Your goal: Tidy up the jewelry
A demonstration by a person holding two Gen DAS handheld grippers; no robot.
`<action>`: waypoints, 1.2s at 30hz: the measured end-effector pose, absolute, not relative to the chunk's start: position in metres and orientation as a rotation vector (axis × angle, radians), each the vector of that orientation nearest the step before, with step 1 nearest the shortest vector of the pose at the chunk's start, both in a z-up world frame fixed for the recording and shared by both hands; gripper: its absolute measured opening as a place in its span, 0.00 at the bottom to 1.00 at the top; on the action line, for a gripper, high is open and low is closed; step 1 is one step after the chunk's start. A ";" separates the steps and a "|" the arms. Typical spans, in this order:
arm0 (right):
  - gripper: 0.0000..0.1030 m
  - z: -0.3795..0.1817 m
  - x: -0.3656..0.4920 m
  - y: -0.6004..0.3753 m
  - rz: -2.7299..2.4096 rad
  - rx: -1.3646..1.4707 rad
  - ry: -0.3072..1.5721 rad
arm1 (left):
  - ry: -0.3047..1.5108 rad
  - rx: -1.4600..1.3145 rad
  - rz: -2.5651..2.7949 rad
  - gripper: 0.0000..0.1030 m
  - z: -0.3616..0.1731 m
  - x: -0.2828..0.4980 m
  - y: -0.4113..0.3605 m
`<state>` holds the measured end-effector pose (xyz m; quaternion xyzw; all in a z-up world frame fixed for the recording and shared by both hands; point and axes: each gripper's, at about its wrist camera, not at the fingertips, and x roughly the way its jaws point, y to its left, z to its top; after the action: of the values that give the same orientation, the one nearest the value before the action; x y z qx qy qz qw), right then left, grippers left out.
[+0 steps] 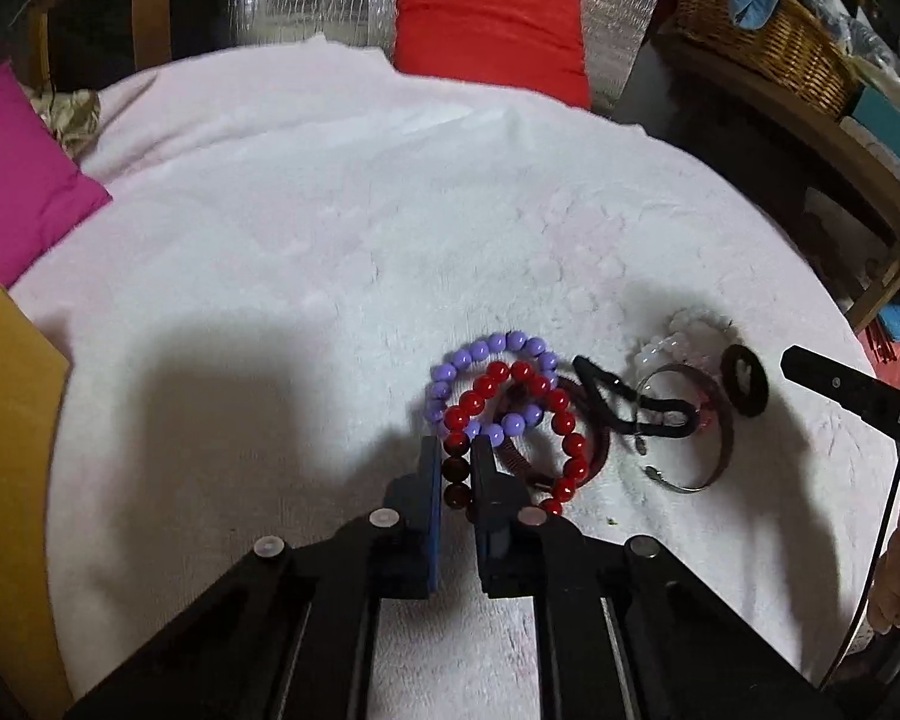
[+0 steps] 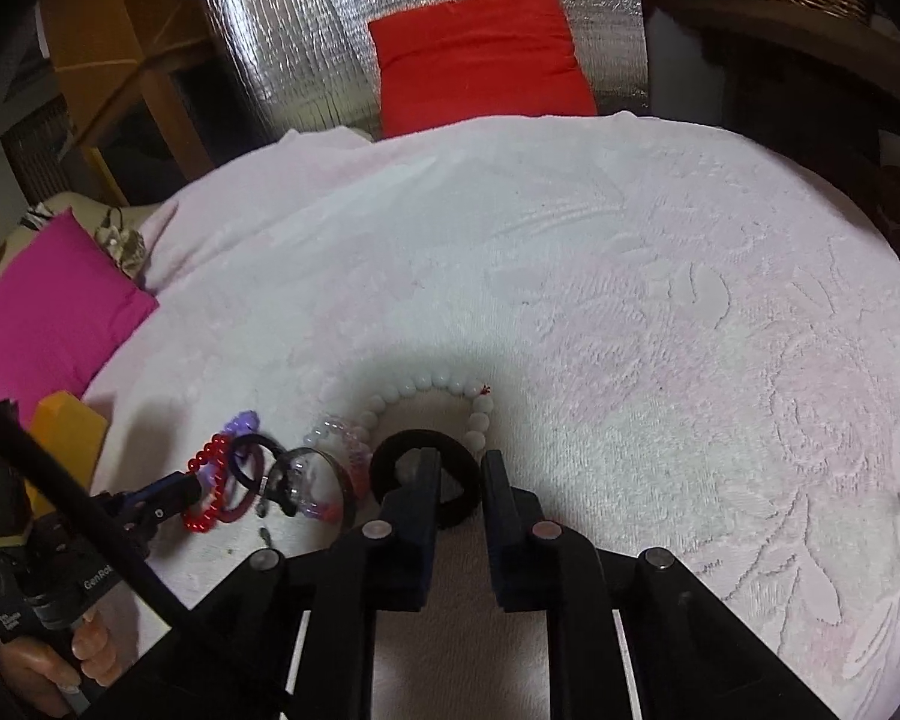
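The left tool is narrowed onto the red bead bracelet, with 2 or 3 of its darker beads pinched between the blue-padded fingers, while the rest of that loop lies on the white towel-covered surface. A purple bead bracelet overlaps the red one on its far side, and a dark maroon band sits just under them. To the right, a twisted black hair tie crosses a metal bangle, with a white bead bracelet behind and a black fabric ring near the edge of the cluster. In the right wrist view, the right tool stands partly open, its left finger resting over the black fabric ring and its right finger just outside the ring's rim; whether it grips the ring I cannot tell. The white bead bracelet curves around the far side of that ring. Around the surface lie a magenta cushion, a red cushion, and a wicker basket on a wooden shelf at the far right
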<state>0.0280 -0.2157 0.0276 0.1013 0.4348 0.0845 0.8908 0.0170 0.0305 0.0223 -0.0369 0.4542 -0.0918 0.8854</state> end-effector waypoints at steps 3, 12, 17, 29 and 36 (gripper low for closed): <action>0.15 0.033 0.024 -0.218 0.184 0.218 0.884 | 0.920 -0.086 -0.190 0.09 0.032 0.010 0.035; 0.18 0.030 0.022 -0.232 0.196 0.266 0.912 | 0.891 -0.067 -0.194 0.09 0.046 -0.004 0.040; 0.54 0.019 0.027 -0.233 0.207 0.313 0.954 | 0.877 -0.050 -0.197 0.09 0.050 -0.007 0.038; 0.34 0.001 0.030 -0.175 0.294 0.190 1.029 | 0.847 -0.022 -0.194 0.09 0.061 -0.018 0.038; 0.04 -0.002 0.031 -0.167 0.267 0.176 1.007 | 0.835 -0.013 -0.186 0.09 0.065 -0.023 0.039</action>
<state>0.0306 -0.1672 -0.0020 0.0839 0.4804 0.1273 0.8637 -0.0234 0.0391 0.0650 -0.0062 0.4050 -0.0903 0.9098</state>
